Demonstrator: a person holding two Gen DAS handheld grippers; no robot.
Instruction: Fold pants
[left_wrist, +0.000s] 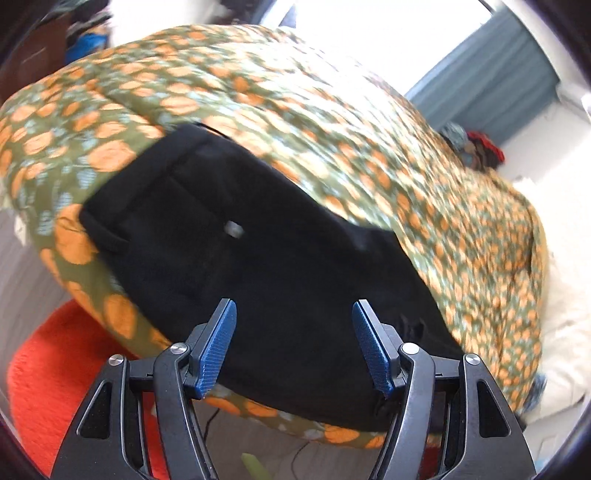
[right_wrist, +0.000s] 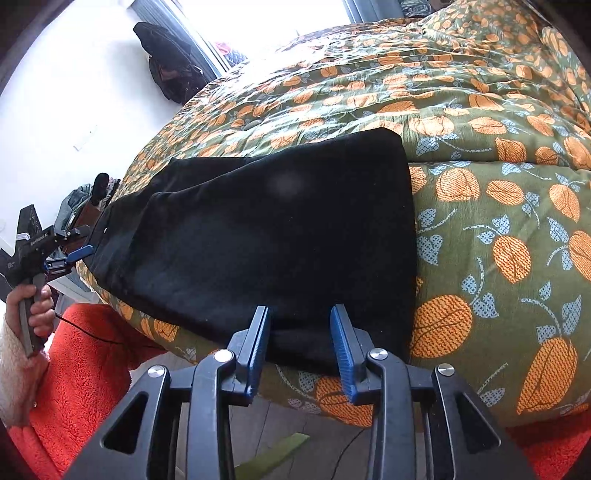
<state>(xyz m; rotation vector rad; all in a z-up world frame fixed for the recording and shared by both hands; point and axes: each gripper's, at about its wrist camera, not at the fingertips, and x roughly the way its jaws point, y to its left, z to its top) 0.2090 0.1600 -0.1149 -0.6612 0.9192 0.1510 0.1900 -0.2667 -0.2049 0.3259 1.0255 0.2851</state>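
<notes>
The right wrist view alone shows the left gripper (right_wrist: 86, 251) from outside, held in a hand (right_wrist: 35, 306) at the left end of the black pants (right_wrist: 258, 236), its blue fingers (right_wrist: 82, 252) at the fabric's edge; whether they touch it cannot be told. The left wrist view, blurred, alone shows a pocket seam and small pale button on the pants (left_wrist: 266, 266). They lie folded and flat along the near edge of the bed, on a green quilt (right_wrist: 498, 221) with orange fruit. Both the left gripper (left_wrist: 293, 345) and right gripper (right_wrist: 300, 350) are spread wide, empty, above the near hem. An orange rug (right_wrist: 92, 369) lies below.
</notes>
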